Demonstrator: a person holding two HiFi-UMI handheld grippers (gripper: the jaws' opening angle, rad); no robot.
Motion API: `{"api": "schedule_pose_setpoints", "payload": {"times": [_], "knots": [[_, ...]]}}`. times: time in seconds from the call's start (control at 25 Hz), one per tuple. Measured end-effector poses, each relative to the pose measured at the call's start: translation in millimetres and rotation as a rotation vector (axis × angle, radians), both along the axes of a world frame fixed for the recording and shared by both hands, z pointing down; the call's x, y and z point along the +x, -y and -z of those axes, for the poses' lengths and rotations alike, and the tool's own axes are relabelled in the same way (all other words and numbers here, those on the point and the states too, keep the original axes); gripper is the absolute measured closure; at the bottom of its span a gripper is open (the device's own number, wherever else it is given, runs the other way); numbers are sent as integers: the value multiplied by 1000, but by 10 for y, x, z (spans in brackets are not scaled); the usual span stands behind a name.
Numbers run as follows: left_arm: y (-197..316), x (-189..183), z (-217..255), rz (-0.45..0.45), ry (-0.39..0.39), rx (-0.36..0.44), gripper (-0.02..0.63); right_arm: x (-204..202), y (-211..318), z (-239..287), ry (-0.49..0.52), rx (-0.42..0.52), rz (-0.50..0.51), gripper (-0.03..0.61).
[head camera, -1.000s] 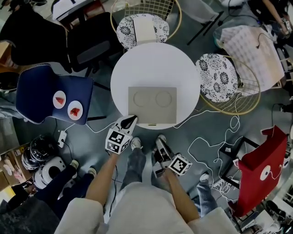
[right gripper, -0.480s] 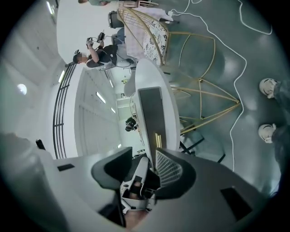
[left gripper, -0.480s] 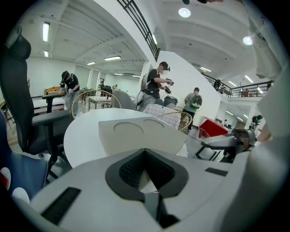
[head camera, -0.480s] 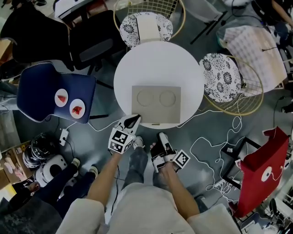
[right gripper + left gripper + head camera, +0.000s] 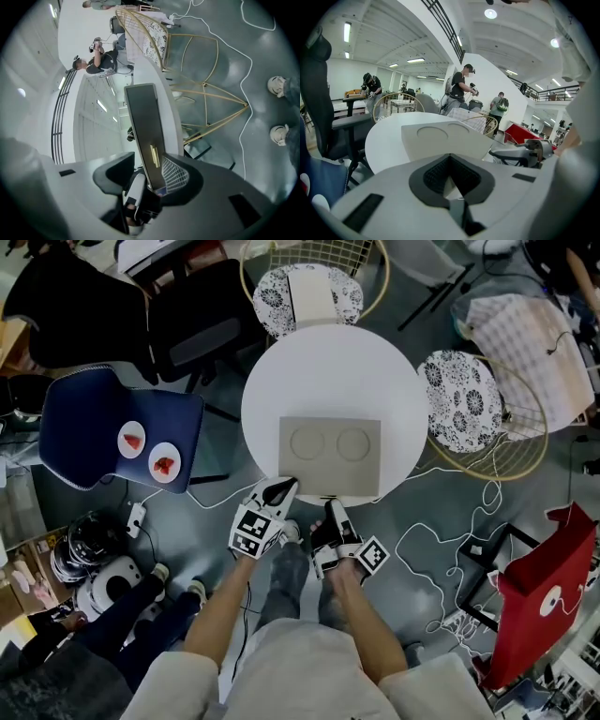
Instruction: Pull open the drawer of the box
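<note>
Pale beige top (image 5: 309,667) with short sleeves (image 5: 169,679); grey trousers (image 5: 286,582); one pale shoe (image 5: 290,532) shows below them. The left gripper (image 5: 280,489) has a white shell with a black tip; behind it sits a cube (image 5: 253,531) of black-and-white square markers. The right gripper (image 5: 330,514) is built the same, black and white, with its own marker cube (image 5: 371,557). In the gripper views each housing is smooth and pale grey; a dark rubbery collar rings the jaws; the pads (image 5: 436,173) carry a fine grid texture, lighter on the right one (image 5: 176,174); dark oblong slots (image 5: 363,211) are set into the housing on either side.
</note>
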State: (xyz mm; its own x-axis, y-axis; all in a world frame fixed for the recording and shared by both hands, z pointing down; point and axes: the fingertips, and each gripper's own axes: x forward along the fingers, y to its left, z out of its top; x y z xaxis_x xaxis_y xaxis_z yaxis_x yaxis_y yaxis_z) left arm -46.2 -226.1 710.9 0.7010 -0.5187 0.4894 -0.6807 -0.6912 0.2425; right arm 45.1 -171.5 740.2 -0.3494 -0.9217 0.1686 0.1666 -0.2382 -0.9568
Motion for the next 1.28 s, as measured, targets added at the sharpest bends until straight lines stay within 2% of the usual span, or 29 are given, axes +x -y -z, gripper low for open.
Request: {"api": "schedule_pose_setpoints", "payload": {"times": [0.76, 1.2, 1.28], "knots": [[-1, 5, 11, -15, -17, -2, 602, 18, 96, -14, -52, 51, 1, 437], [-5, -11, 10, -13, -27, 0, 603, -5, 63, -4, -9, 86, -9, 443], [-5, -9, 3, -16, -26, -1, 603, 2, 26, -39, 18, 84, -10, 466]]}}
